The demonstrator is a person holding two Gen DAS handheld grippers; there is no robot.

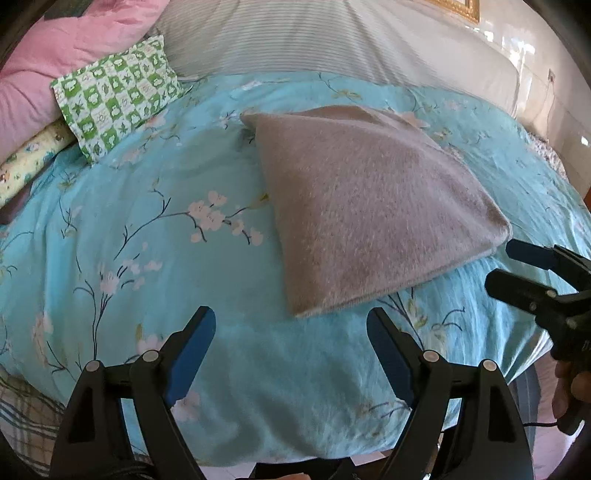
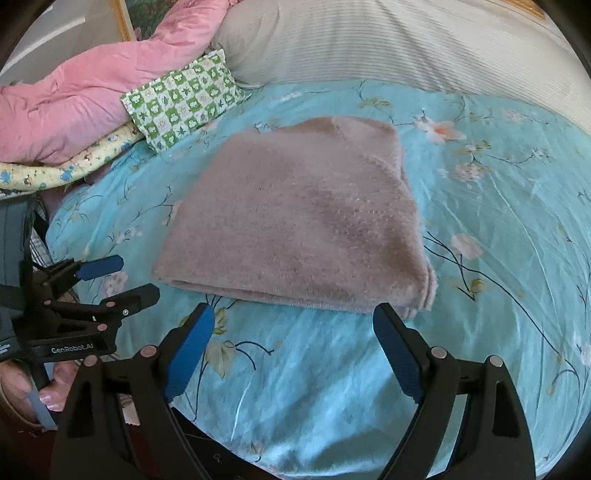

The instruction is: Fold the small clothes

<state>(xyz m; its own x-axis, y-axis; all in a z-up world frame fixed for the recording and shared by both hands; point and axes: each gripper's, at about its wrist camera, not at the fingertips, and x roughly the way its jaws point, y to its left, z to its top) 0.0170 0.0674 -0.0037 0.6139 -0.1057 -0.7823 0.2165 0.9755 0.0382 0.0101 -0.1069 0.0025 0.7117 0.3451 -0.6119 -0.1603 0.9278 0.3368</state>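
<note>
Both cameras sit just behind their own fingers and look forward and down over the near edge of the bed toward the folded garment (image 1: 369,206).

The left wrist view stands near the garment's near-left corner and faces across it, with the left gripper (image 1: 291,321) filling the bottom and the right gripper (image 1: 513,262) entering at the right edge.

The right wrist view hangs close in front of the garment (image 2: 295,218), facing its folded near edge squarely, with the right gripper (image 2: 293,319) at the bottom and the left gripper (image 2: 129,277) at its left edge.

Both views share the garment, the blue floral cover (image 1: 147,221) (image 2: 498,221) around it, the green checked pillow (image 1: 114,96) (image 2: 184,99) and pink quilt (image 1: 70,48) (image 2: 81,99) beyond its far-left side, and the white striped bedding (image 1: 314,33) (image 2: 388,44) behind it.
</note>
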